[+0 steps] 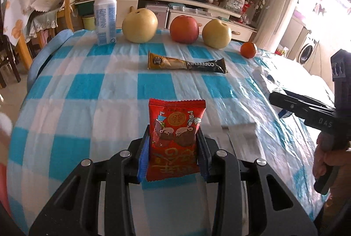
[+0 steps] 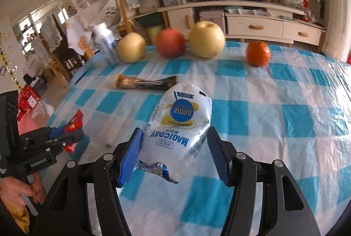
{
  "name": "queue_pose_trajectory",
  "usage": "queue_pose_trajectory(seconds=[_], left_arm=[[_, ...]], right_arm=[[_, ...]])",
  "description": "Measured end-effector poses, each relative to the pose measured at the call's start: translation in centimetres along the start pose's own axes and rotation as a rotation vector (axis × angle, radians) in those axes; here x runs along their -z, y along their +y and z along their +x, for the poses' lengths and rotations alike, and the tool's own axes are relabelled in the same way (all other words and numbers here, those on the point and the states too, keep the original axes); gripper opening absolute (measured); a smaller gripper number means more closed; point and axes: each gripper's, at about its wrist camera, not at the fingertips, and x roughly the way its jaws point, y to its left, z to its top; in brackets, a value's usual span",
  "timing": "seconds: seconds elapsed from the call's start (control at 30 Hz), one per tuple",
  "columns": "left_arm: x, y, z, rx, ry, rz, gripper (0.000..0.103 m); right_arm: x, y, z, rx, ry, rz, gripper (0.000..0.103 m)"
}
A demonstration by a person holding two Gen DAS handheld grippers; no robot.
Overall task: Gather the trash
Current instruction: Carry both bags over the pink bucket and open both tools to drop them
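Far edge of the table [image 1: 92,91] is blocked by a row: bottle [image 1: 105,15], pear [image 1: 140,25], apple [image 1: 184,29], 2nd pear [image 1: 216,33], orange [image 1: 248,50], w/ only narrow gaps betw. them. Coffee stick [image 1: 186,62] lies across the middle, just in front of that row. Open cloth betw. the stick and the near edge, esp. left side; right half in the right wrist view is bare too.

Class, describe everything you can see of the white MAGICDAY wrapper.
The white MAGICDAY wrapper is a crinkled, glossy plastic packet with blue lettering and a blue-and-yellow round emblem. Its near end is torn open, showing silvery lining. It sits between the fingers of the right gripper: the left pad touches it, the right stands apart. The checked tablecloth lies below.
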Motion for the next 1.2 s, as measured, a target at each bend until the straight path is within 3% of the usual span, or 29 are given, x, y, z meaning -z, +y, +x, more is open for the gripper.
queue_pose_trajectory(seconds=[0.47, 0.93, 1.2], left_arm=[[3.9, 1.3, -5.9, 0.026, -0.037, -0.051, 0.038], [4.6, 5.2, -9.4, 0.022, -0.095, -0.104, 0.038], [4.6, 8.3, -11.9, -0.018, -0.142, -0.137, 0.038]], right_arm=[[3.0, 6.1, -1.8, -0.083, -0.013, -0.059, 0.061], [7.4, 12.7, -3.6, -0.161, 0.023, -0.125, 0.061], [8.4, 17.2, -4.5, -0.215, 0.036, -0.170, 0.061]])
